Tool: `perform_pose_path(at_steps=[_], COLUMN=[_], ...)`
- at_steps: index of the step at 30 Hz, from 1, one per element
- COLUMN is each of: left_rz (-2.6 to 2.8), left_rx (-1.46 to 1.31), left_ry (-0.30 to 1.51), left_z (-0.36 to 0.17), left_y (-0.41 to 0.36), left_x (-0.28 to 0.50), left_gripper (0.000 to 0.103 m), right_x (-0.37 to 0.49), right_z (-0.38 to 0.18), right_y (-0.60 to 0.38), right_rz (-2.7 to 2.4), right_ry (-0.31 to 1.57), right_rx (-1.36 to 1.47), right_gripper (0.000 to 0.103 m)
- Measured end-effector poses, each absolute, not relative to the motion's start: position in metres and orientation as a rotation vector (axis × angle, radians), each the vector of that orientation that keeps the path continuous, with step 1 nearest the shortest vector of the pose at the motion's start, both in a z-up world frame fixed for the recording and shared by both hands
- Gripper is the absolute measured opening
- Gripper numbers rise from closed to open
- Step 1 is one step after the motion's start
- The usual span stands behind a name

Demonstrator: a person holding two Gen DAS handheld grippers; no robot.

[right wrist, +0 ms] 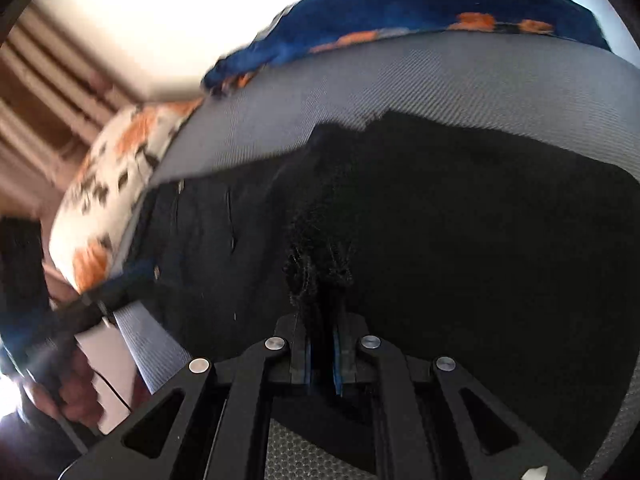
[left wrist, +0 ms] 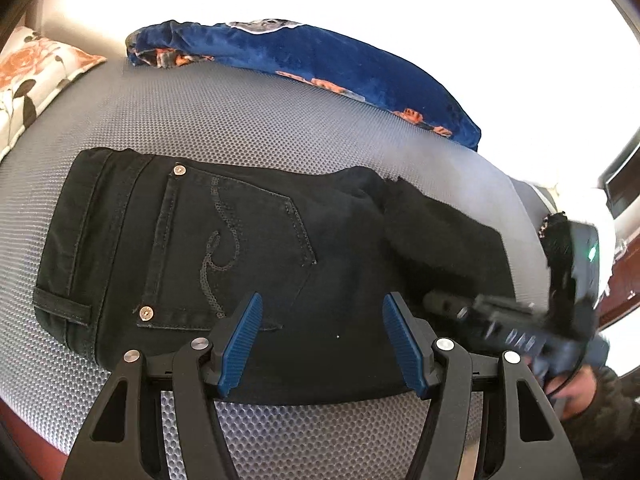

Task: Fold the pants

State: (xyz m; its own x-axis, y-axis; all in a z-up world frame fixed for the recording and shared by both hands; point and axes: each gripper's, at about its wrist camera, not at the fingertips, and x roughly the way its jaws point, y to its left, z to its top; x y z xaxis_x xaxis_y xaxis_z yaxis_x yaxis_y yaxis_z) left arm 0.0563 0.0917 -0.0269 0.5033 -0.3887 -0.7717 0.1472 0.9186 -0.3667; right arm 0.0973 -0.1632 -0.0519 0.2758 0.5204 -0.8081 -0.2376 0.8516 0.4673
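Note:
Black jeans lie on the grey mesh bed surface, back pocket up, waistband at the left, legs running right. My left gripper is open and empty, its blue pads just above the near edge of the seat. My right gripper is shut on a frayed hem of the pants and holds it raised over the rest of the black fabric. The right gripper's body shows blurred at the right of the left wrist view.
A blue velvet blanket with orange flowers lies along the far side of the bed. A white pillow with orange roses sits at the far left; it also shows in the right wrist view. Dark wood furniture stands at the right.

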Motion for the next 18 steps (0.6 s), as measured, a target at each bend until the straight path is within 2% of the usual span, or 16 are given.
perform_pose_path(at_steps=[3, 4, 6, 7, 8, 13, 18], left_rz=[-0.354, -0.364, -0.391, -0.417, -0.437, -0.516, -0.566], left_rx=[-0.268, -0.266, -0.271, -0.284, -0.299, -0.433, -0.6], left_ry=[1.0, 1.004, 1.021, 1.031, 1.043, 1.148, 1.275], left_z=[-0.029, -0.029, -0.03, -0.031, -0.032, -0.047, -0.067], left_y=[0.086, 0.083, 0.078, 0.075, 0.074, 0.071, 0.067], left_x=[0.062, 0.064, 0.067, 0.068, 0.069, 0.079, 0.09], left_gripper=[0.063, 0.063, 0.063, 0.063, 0.063, 0.063, 0.06], right_x=[0.087, 0.085, 0.079, 0.076, 0.069, 0.05, 0.047], right_z=[-0.057, -0.056, -0.053, -0.049, -0.045, -0.02, 0.0], right_y=[-0.148, -0.148, -0.141, -0.14, -0.138, -0.166, -0.224], right_rz=[0.525, 0.529, 0.546, 0.548, 0.547, 0.517, 0.382], right_ry=[1.195, 1.194, 1.187, 1.184, 1.175, 1.135, 1.077], right_rx=[0.189, 0.181, 0.146, 0.129, 0.098, 0.09, 0.236], right_gripper=[0.012, 0.017, 0.031, 0.045, 0.051, 0.051, 0.055])
